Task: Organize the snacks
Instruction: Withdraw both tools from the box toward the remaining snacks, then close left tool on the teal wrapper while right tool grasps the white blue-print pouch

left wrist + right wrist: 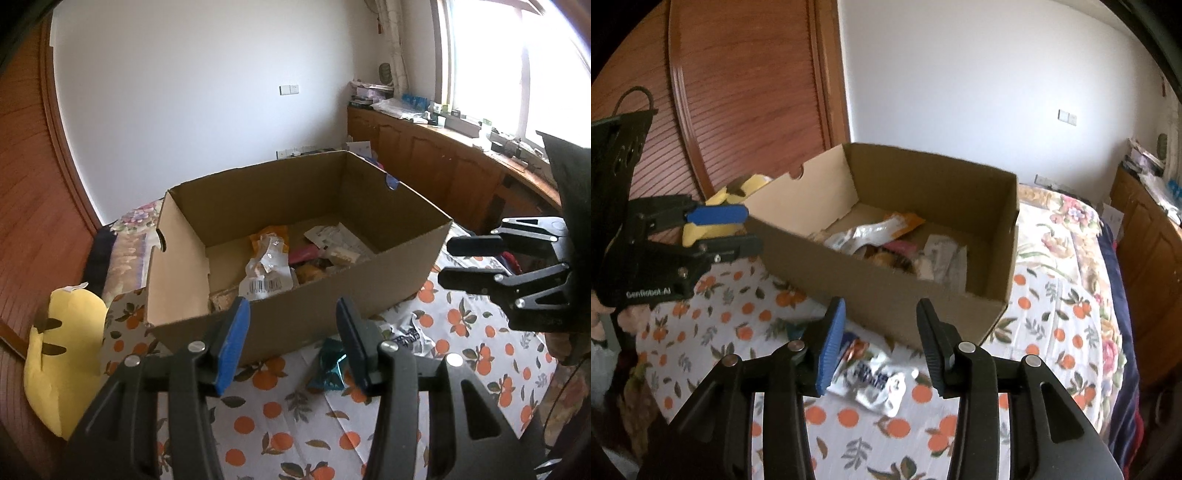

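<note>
both my claws hang released and empty — left gripper (291, 339), right gripper (881, 343). most snacks already lie in the open brown cardboard box (402, 273); a crinkled white foil packet (875, 384) and a small teal wrapper (330, 365) sit on the orange-print cloth (849, 417) just beside it. i judge the slick foil may slip — or my fingers snag the cloth.

a bed (461, 325) is covered by an orange-print sheet; a cardboard box (332, 306), a teal packet (330, 369) and a white packet (875, 384) are laid on it.
</note>
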Demonstrator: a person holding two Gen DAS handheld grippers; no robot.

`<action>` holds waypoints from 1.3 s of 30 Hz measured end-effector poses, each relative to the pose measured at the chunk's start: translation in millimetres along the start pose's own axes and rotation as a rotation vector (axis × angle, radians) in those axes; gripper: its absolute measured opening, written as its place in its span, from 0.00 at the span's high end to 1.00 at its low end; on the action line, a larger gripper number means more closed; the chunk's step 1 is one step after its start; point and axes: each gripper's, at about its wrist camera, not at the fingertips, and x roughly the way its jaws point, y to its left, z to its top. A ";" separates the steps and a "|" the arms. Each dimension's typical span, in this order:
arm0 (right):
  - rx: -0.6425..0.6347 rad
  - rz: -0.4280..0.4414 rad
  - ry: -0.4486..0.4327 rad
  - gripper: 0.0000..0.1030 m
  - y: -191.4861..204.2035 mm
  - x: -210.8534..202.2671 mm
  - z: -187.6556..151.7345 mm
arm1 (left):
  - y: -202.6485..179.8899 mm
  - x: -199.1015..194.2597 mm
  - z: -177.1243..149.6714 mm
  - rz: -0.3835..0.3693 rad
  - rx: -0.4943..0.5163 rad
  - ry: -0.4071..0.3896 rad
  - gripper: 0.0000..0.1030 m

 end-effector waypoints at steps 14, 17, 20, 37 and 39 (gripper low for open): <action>-0.029 0.037 0.102 0.58 6.0 36.4 -41.5 | -19.2 21.4 -52.5 -0.084 0.000 0.046 0.53; -0.033 0.045 0.122 0.58 5.5 44.8 -46.7 | -19.6 34.9 -60.3 -0.078 0.000 0.076 0.50; -0.033 0.048 0.140 0.58 3.2 52.1 -50.7 | -20.3 43.7 -65.4 -0.098 -0.009 0.089 0.36; -0.071 0.117 0.193 0.48 -7.6 86.1 -51.0 | -21.6 83.8 -65.6 -0.125 -0.017 0.154 0.24; -0.079 0.118 0.191 0.45 -8.3 87.5 -50.3 | -22.1 86.6 -65.2 -0.132 -0.026 0.162 0.24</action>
